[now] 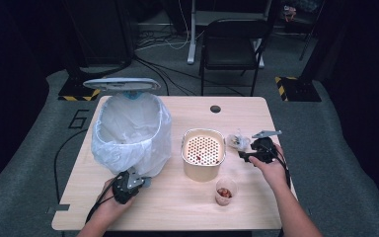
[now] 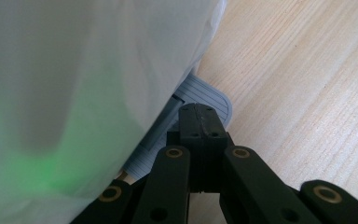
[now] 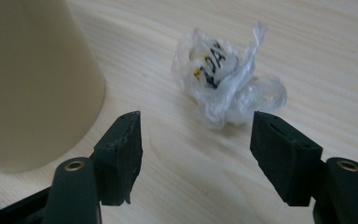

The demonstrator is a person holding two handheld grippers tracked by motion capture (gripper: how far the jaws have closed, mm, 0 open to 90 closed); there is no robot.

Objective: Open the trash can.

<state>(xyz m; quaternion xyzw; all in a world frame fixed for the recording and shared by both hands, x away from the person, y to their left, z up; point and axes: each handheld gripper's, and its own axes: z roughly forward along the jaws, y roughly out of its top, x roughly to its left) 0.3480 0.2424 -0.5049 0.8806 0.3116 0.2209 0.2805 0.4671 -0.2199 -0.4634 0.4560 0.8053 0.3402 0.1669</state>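
Observation:
A white pedal bin (image 1: pixel 128 133) lined with a plastic bag (image 2: pixel 74 70) stands at the table's left, its lid (image 1: pixel 122 83) raised. My left gripper (image 1: pixel 137 180) (image 2: pixel 200 119) is shut, and its tips rest on the bin's grey ribbed pedal (image 2: pixel 212 95). A crumpled clear wrapper (image 1: pixel 238 140) (image 3: pixel 223 86) with black and yellow print lies right of a cream container (image 1: pixel 185 148) (image 3: pixel 32 84). My right gripper (image 1: pixel 246 148) (image 3: pixel 196 135) hovers just short of the wrapper, open, with nothing between its jaws.
The cream container holds a perforated insert with a few red bits. A small clear cup (image 1: pixel 225 191) with red pieces stands near the front edge. Beyond the wooden table (image 1: pixel 177 202) are a black chair (image 1: pixel 232 44) and floor cables.

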